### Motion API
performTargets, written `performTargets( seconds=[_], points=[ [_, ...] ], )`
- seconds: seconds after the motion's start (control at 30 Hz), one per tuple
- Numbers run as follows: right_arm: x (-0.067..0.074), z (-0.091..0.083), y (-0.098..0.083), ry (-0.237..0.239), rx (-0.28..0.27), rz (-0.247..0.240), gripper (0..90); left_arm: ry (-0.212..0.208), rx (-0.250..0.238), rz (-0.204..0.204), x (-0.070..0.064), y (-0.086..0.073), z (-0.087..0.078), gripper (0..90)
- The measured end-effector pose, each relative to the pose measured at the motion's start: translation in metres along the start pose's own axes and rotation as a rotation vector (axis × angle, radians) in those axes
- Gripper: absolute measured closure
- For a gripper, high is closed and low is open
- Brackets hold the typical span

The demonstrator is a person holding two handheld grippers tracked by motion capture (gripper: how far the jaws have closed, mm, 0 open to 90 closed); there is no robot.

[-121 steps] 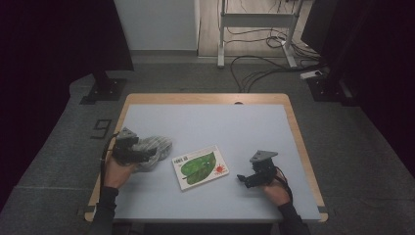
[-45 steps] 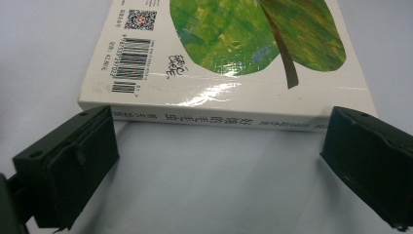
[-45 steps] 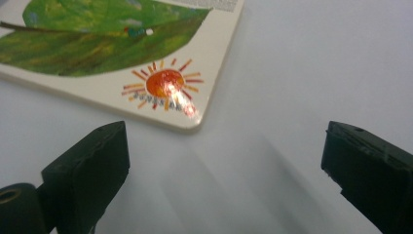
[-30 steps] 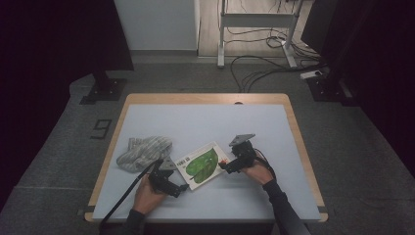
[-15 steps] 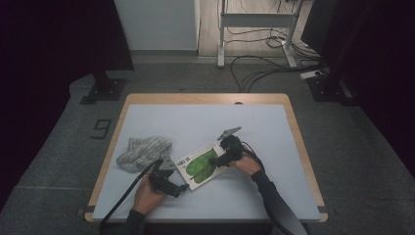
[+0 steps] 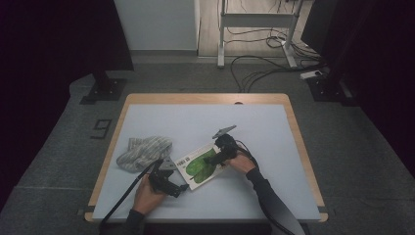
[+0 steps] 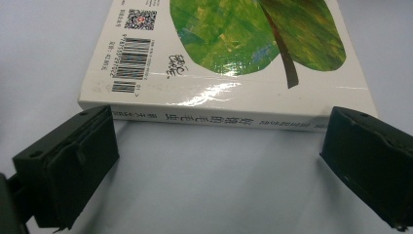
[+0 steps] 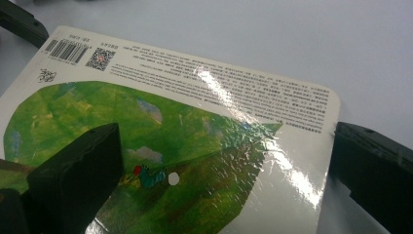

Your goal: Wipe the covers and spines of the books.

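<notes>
The book is what I'm working on here — a thin picture book with a big green leaf on its cover, lying flat and slightly askew on the near middle of the desk. It sits barcode side up, so I take this for the back cover. In the left gripper view the spine edge faces me, pressed down on the desk surface, nothing lifted.

As I judge it, I'm at the approach stage: both tools are at the book, neither has closed. No grasp, no lift, no opening of the cover yet, so all of that is left.

To the left of the book, well apart from both tools, lies a crumpled striped cloth, untouched.

My right gripper comes in over the book's far right corner. In its own view the fingers are spread wide, one hanging above the leaf picture and the other off past the rounded corner, beside the book's edge. They hold nothing; whether the near one touches the cover I cannot tell.

My left gripper sits at the near left edge — its fingers also wide apart, bracketing the spine from the front, just short of it and empty.
</notes>
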State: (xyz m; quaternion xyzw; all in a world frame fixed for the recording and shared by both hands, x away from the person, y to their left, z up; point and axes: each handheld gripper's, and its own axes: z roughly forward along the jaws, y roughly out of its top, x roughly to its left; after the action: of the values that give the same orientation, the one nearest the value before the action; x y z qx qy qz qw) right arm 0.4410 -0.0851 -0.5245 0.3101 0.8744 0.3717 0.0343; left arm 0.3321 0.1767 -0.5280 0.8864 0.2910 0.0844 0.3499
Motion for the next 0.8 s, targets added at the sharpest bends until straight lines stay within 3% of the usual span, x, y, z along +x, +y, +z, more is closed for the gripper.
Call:
performTargets(
  seconds=[0.13,0.53,0.8],
  points=[
    [-0.002,-0.003,0.002,0.020,-0.008,0.037,0.0,0.000,0.000,0.000,0.000,0.000,0.000,0.0],
    [0.002,-0.021,0.009,0.042,-0.092,0.049,0.0,-0.001,0.000,-0.001,0.000,0.000,0.000,0.0],
    [0.007,-0.030,0.009,0.042,-0.104,0.049,0.0,-0.001,0.000,-0.001,0.000,0.000,0.000,0.0]
  ],
)
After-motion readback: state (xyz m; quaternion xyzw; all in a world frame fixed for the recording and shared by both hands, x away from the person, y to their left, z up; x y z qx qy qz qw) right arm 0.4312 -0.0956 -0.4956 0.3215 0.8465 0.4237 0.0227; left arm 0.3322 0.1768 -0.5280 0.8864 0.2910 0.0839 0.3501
